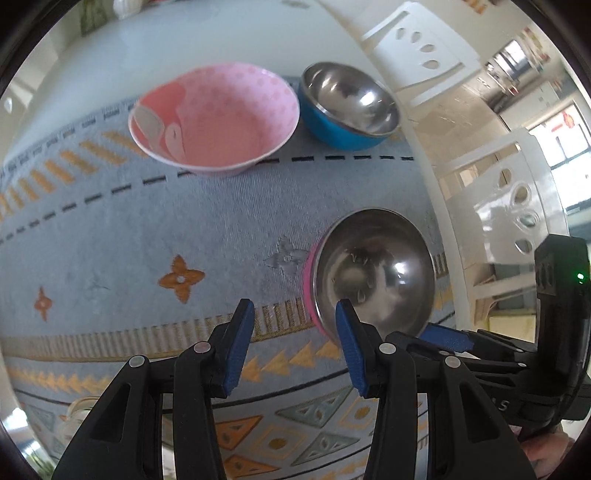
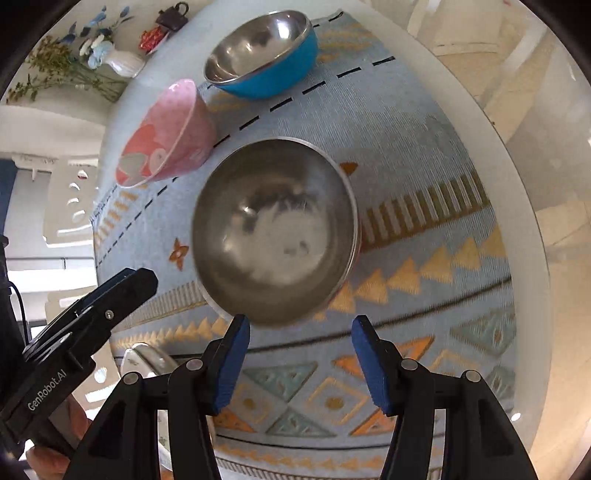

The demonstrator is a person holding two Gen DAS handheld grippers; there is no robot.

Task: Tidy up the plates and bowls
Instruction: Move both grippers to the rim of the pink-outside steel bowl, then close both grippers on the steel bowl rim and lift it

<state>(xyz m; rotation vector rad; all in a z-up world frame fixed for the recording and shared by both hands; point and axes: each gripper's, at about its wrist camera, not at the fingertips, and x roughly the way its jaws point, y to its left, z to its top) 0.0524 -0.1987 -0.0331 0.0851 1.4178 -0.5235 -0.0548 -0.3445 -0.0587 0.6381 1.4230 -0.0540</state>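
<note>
A steel bowl with a pink outside (image 1: 373,273) (image 2: 275,230) sits on the patterned cloth just ahead of both grippers. A pink ceramic bowl (image 1: 214,118) (image 2: 166,134) and a steel bowl with a blue outside (image 1: 349,105) (image 2: 262,55) stand farther back, side by side. My left gripper (image 1: 293,347) is open and empty, its right finger near the pink-sided bowl's rim. My right gripper (image 2: 301,354) is open and empty, just short of that bowl; it also shows at the right in the left wrist view (image 1: 447,338).
The blue patterned cloth (image 1: 147,240) (image 2: 424,184) covers a white round table (image 2: 491,122). White chairs (image 1: 424,48) stand around it. A white vase with flowers (image 2: 122,62) and a small teapot (image 2: 171,16) stand at the far edge. A white plate rim (image 2: 147,360) shows low left.
</note>
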